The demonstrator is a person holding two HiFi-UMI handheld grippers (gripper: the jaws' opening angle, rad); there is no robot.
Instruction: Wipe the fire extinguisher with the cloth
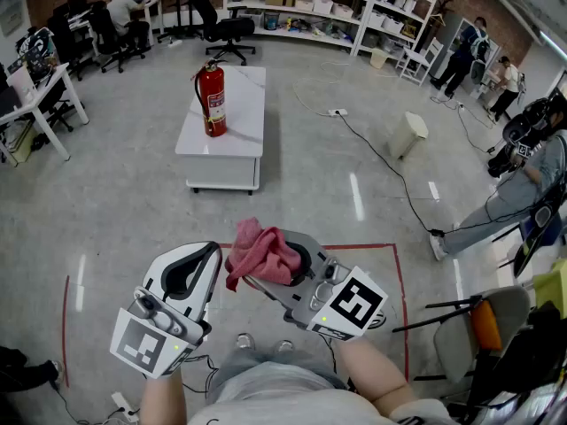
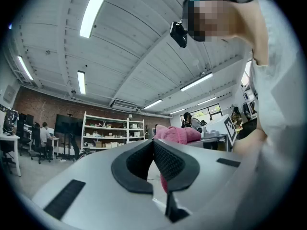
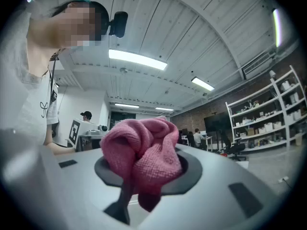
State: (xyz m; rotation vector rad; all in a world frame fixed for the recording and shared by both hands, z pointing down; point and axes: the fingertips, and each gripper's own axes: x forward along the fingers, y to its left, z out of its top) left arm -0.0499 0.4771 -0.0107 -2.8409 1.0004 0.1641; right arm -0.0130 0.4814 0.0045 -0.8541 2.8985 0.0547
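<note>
A red fire extinguisher [image 1: 211, 98] stands upright near the left edge of a low white table [image 1: 239, 135], far ahead of both grippers. My right gripper [image 1: 266, 268] is shut on a bunched pink cloth [image 1: 262, 253], which fills the middle of the right gripper view as the pink cloth [image 3: 141, 156]. My left gripper [image 1: 197, 271] sits just left of it, shut with nothing between its pads. In the left gripper view the left gripper [image 2: 154, 150] points up toward the ceiling, and the cloth [image 2: 176, 133] shows behind its jaws.
Red tape [image 1: 400, 282] marks a rectangle on the floor around me. A small white bin [image 1: 408, 135] and a black cable [image 1: 376, 153] lie right of the table. A person [image 1: 523, 180] stands at the right, near chairs [image 1: 483, 326]. Desks [image 1: 35, 96] and shelves [image 1: 301, 3] line the back.
</note>
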